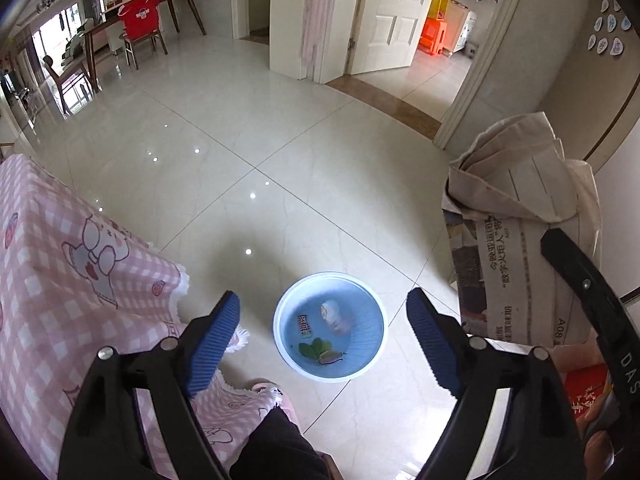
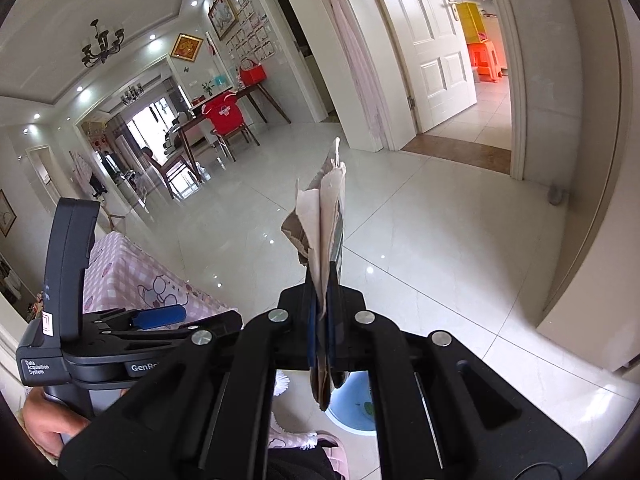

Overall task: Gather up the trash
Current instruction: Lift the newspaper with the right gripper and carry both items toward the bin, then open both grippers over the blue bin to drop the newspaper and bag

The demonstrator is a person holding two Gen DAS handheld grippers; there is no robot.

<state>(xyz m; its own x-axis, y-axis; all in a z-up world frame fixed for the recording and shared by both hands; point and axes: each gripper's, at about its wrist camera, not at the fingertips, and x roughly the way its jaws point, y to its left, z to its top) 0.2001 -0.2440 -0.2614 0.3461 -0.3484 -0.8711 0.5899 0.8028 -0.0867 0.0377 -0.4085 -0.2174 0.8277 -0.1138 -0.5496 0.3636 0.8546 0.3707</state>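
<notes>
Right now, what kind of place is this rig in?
Most likely a home, an open living and dining area. It has a glossy tiled floor, a dining table with wooden chairs, a chandelier and framed pictures on the wall, and panelled interior doors leading off.

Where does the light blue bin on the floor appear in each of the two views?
Left wrist view: the light blue bin stands low in the middle, between the open left tongs.
Right wrist view: only part of it shows at the bottom, under the right tongs.
Shared landmark: the pink checked cloth.
</notes>
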